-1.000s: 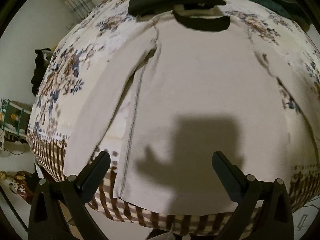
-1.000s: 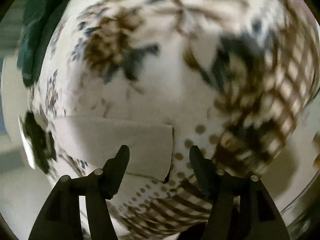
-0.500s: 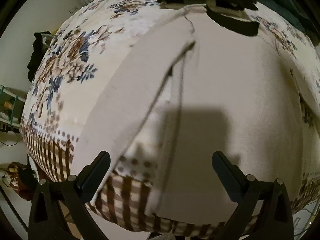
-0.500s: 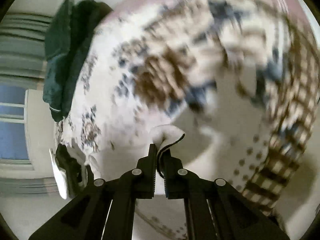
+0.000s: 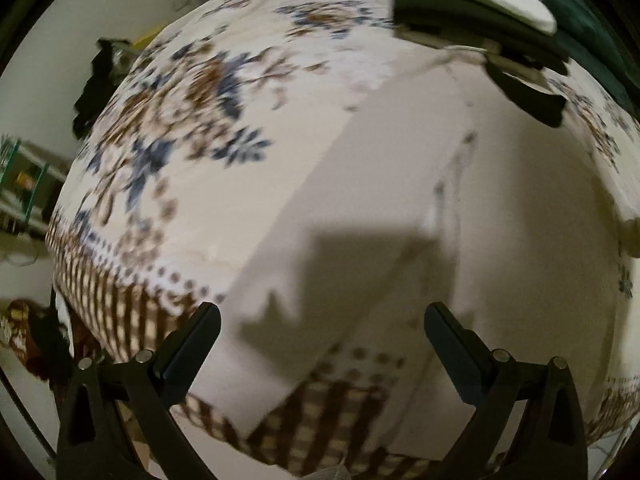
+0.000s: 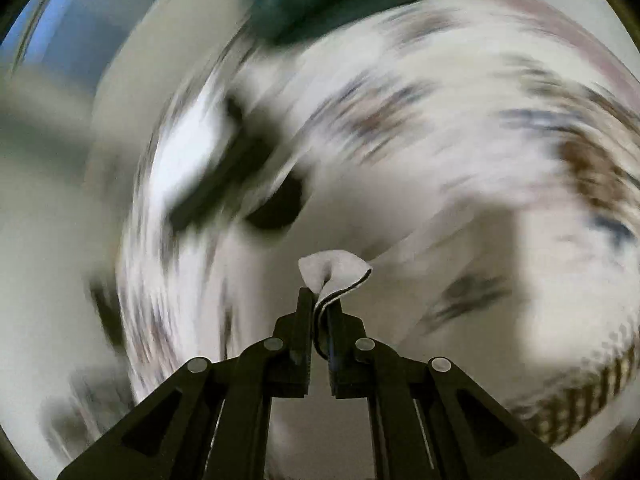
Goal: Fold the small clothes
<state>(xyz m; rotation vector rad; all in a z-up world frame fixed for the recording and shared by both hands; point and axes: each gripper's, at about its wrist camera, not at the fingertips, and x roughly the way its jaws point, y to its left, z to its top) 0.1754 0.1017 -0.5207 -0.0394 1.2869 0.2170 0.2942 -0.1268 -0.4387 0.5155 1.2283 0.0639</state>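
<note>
A beige long-sleeved shirt (image 5: 520, 216) with a dark collar (image 5: 528, 96) lies flat on the floral bedspread (image 5: 192, 128). Its left sleeve (image 5: 320, 248) runs diagonally down toward my left gripper (image 5: 320, 344), which is open and empty just above the sleeve's cuff end. My right gripper (image 6: 320, 304) is shut on the cuff of the shirt's other sleeve (image 6: 334, 270) and holds it lifted above the bed. The right wrist view is heavily blurred by motion.
Folded dark and white clothes (image 5: 480, 4) are stacked at the far edge of the bed beyond the collar. A dark green cloth (image 5: 592, 32) lies at the far right. The bed's checked border (image 5: 120, 304) drops off at the near left, with a shelf (image 5: 24, 184) beyond.
My right gripper closed on the sleeve cuff, lifted it and is swinging fast across the bed. My left gripper moved left and lower toward the left sleeve's cuff, staying open.
</note>
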